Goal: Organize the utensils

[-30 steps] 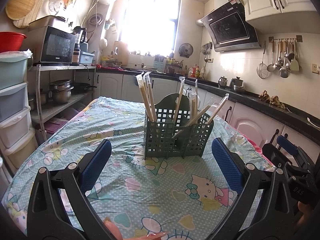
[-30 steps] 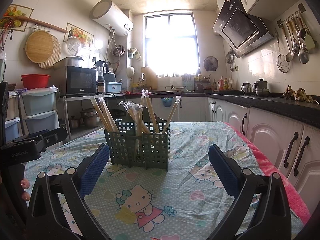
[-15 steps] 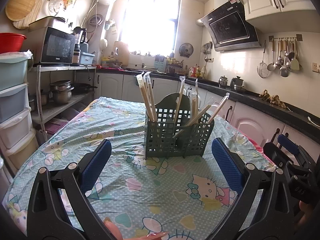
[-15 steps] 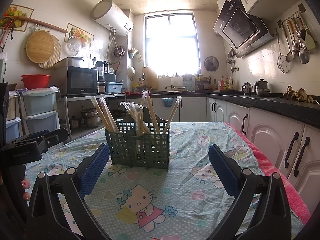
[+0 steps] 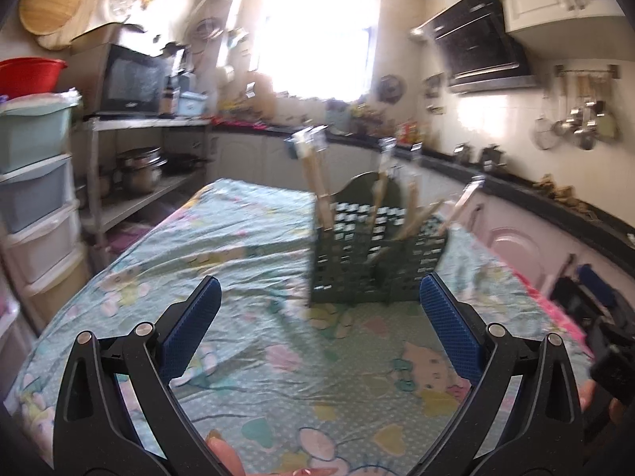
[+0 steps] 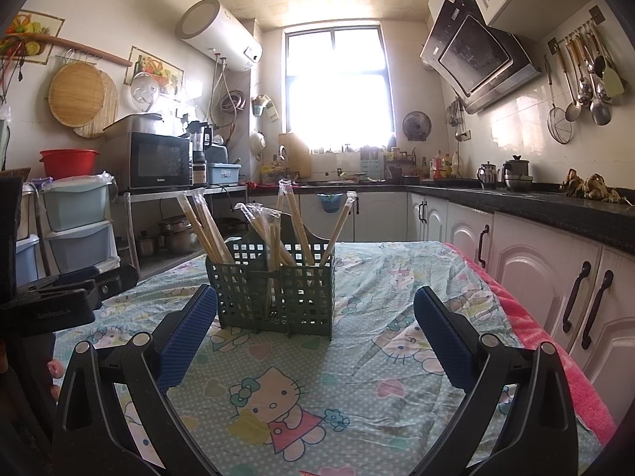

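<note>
One green caddy (image 6: 274,289) holds roughly six wrapped chopstick packs (image 6: 295,218); both grippers (image 5: 317,317) (image 6: 309,325) spread, empty.

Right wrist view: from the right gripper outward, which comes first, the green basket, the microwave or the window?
1. Green basket, on the table just ahead of the right gripper, slightly left.
2. Microwave, on the shelf by the left wall.
3. Window, in the far wall, straight ahead.
</note>
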The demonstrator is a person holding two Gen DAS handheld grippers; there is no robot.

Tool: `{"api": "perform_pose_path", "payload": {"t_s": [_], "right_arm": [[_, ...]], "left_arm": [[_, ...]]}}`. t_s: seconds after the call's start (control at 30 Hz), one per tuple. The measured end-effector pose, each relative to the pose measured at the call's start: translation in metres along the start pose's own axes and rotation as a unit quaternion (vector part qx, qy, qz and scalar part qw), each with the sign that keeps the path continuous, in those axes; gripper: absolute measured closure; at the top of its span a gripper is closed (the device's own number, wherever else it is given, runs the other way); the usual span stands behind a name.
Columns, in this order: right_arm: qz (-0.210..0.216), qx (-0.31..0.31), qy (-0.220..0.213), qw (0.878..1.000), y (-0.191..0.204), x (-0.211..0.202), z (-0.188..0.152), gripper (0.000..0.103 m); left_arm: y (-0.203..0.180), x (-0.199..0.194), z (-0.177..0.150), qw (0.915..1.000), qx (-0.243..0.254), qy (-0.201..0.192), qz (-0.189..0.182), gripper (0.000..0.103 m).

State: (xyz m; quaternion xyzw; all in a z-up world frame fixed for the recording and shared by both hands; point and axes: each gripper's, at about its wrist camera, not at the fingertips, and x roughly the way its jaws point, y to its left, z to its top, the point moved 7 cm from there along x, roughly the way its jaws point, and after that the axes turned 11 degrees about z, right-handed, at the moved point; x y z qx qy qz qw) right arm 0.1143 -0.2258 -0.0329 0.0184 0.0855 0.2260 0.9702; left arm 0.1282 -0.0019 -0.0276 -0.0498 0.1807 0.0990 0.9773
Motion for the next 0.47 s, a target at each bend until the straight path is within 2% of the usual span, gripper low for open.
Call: {"api": "perform_pose_path", "payload": {"t_s": [0.1, 0.17, 0.2, 0.3, 0.33, 0.4, 0.47], "right_arm": [[-0.013, 0.02, 0.007, 1.0, -0.017, 0.005, 0.005, 0.006], [-0.041, 0.03, 0.052, 0.997, -0.045, 0.024, 0.006, 0.006], [-0.065, 0.026, 0.081, 0.994, -0.061, 0.036, 0.005, 0.006], [-0.119, 0.049, 0.195, 0.972, -0.121, 0.081, -0.018, 0.006], [-0.142, 0.06, 0.232, 0.96, -0.145, 0.097, -0.03, 0.006], [-0.175, 0.065, 0.273, 0.944, -0.176, 0.118, -0.048, 0.006], [-0.19, 0.076, 0.291, 0.935, -0.199, 0.135, -0.063, 0.006]], "left_arm": [[0.018, 0.018, 0.003, 0.9992, -0.011, 0.03, 0.023, 0.01], [0.038, 0.035, 0.007, 0.9975, -0.021, 0.056, 0.038, 0.01], [0.053, 0.053, 0.009, 0.9944, -0.022, 0.085, 0.058, 0.01], [0.095, 0.107, 0.008, 0.9794, -0.028, 0.165, 0.113, 0.01], [0.113, 0.131, 0.005, 0.9723, -0.035, 0.189, 0.134, 0.01], [0.135, 0.161, -0.002, 0.9599, -0.033, 0.214, 0.178, 0.01], [0.149, 0.189, -0.009, 0.9526, -0.03, 0.226, 0.201, 0.01]]}}
